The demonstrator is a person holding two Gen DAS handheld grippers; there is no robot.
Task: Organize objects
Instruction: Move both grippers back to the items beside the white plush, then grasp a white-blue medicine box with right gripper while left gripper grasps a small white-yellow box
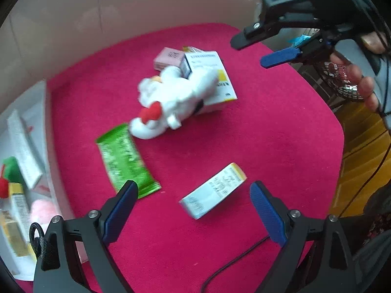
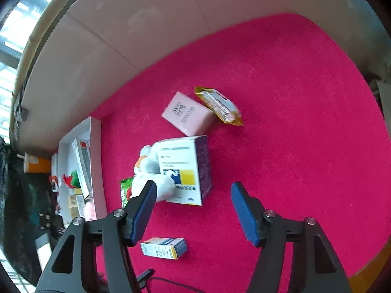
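Note:
On the red cloth [image 1: 281,134] a white plush toy [image 1: 171,100] with a red bow leans against a large white box [image 1: 215,78] with a yellow patch. A pink box [image 1: 168,58] and a gold snack packet [image 2: 220,105] lie behind them. A green wrapper [image 1: 124,161] lies at the left. My left gripper [image 1: 193,190] hovers open over a small white and yellow box [image 1: 212,190], not touching it. My right gripper [image 2: 194,186] is open and empty above the large white box [image 2: 183,171] and the plush toy [image 2: 151,173]. The small box [image 2: 163,247] lies below it.
A white tray [image 2: 96,158] at the cloth's left edge holds several boxes and soft toys. A black cable [image 1: 232,263] runs over the near cloth. A person's hand [image 1: 361,83] holds the right gripper [image 1: 249,53]. A beige wall stands behind.

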